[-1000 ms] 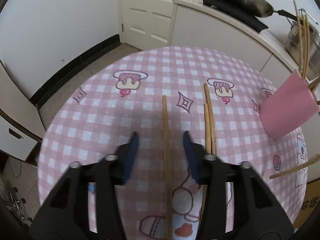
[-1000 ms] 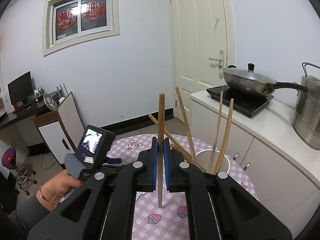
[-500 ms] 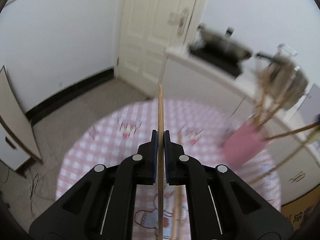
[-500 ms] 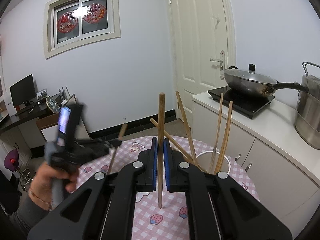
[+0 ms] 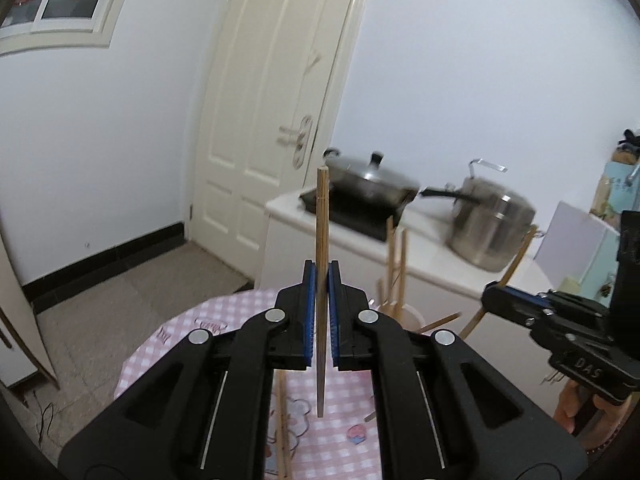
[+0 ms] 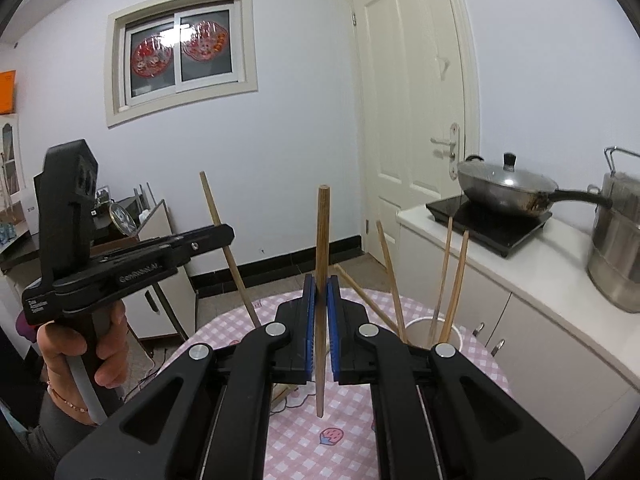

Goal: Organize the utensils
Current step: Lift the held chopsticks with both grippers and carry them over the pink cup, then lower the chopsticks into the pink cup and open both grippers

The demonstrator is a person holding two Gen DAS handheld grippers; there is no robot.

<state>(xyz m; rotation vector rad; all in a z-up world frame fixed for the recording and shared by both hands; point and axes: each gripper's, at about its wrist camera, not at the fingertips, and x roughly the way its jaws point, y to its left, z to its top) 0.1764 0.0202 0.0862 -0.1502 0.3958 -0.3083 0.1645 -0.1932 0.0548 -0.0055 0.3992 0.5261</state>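
- We hold our left gripper (image 5: pixel 321 312) raised above the table (image 5: pixel 160 344), pointing a little downward, with its blue pads clamped on a chopstick (image 5: pixel 322 240) that stands upright between them.
- From the right wrist view, our left hand (image 6: pixel 86 344) wraps the handle of that gripper at the left, and the same chopstick (image 6: pixel 228 248) leans up and to the left out of its tip.
- We hold our right gripper (image 6: pixel 319 320) at a similar slight downward tilt, closed on a second chopstick (image 6: pixel 322 240), also upright, its lower end hanging free above the pink checked cloth (image 6: pixel 440 420).
- From the left wrist view the right gripper (image 5: pixel 496 298) enters from the right edge; only part of its chopstick shows there.
- The white cup (image 6: pixel 436 332) stands on the far right part of the table, just beyond the right gripper, with several chopsticks (image 6: pixel 456 280) leaning out of it.
- More chopsticks lie on the cloth under the left gripper (image 5: pixel 284 420); the gripper's body hides most of them, so we cannot count them.
- The cup is half hidden behind the fingers in both views.
- The pan (image 6: pixel 504 188) and steel pot (image 5: pixel 488 220) on the counter are blurred in the left wrist view, and the pot is cut off at the right edge of the right wrist view.
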